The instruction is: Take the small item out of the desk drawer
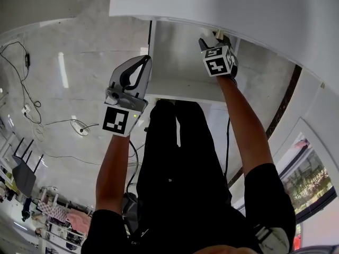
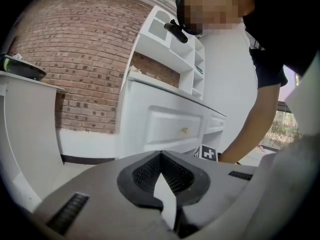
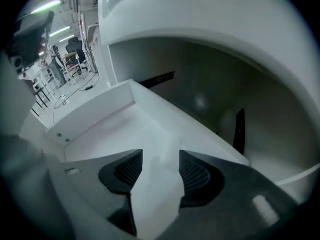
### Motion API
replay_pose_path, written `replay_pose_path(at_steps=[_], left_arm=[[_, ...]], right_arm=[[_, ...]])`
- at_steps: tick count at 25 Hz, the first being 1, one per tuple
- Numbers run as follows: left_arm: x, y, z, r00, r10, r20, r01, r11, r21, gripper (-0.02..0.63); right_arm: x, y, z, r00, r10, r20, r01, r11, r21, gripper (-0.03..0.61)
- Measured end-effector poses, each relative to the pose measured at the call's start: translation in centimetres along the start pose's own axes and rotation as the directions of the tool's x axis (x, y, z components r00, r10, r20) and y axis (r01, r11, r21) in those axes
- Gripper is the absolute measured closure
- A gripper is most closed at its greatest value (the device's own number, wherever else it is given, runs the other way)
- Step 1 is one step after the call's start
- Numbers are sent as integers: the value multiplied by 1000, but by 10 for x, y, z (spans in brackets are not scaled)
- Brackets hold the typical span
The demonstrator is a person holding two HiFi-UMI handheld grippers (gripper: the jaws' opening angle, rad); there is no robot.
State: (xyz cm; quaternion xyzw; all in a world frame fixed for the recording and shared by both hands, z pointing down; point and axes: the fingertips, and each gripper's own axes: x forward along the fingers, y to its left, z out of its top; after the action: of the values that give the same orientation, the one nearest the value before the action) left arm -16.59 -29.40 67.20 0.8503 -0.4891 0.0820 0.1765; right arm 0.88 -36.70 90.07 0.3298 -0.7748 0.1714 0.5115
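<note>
Left tool [image 2: 160,157]: grey body, black ribbed pads pressed together, nothing between them. It is held out to the person's left, clear of the desk, facing a white panelled cabinet [image 2: 165,126]. No part in the reach as it stands.

Right tool [image 3: 160,155]: same build, pads spread with an open gap and nothing pinched. The head view shows it at arm's length, its tip inside the open white desk drawer [image 3: 95,115] just under the edge of the white tabletop [image 1: 238,9]. This is plainly the nearer hand.

Drawer floor beyond the right pads: bare white and smooth, running away and to the left. The small item does not show on the lit part of it.

Farther back, the cavity under the tabletop is in shadow. A black slide rail [image 3: 239,129] stands at the right. A faint pale spot [image 3: 200,101] sits ahead and slightly right of the gap, too dim to say whether it is an object or glare.

Judgement: if the item is in there, it lies deeper along the right tool's own line. Its long axis cannot be read. The next move likely calls for pushing in and looking before closing.
</note>
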Motion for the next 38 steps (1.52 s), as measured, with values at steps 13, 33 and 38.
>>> replay_pose_path(at_steps=[13,33,38], left_arm=[[-9,8,-41,998,0,-56,0,1000,-13,615],[-35,-43,27,999,-41,-8,41,999,4,615],[-61,-95,87,998,-63,31,62,997,35,615]], right_arm=[[47,-21,-13,995,-50,-83,48,999,-27,357],[-121,41,16,983,81,164,-88,995,36,410],[-257,57,44,924,74,375,-110,991,78,410]])
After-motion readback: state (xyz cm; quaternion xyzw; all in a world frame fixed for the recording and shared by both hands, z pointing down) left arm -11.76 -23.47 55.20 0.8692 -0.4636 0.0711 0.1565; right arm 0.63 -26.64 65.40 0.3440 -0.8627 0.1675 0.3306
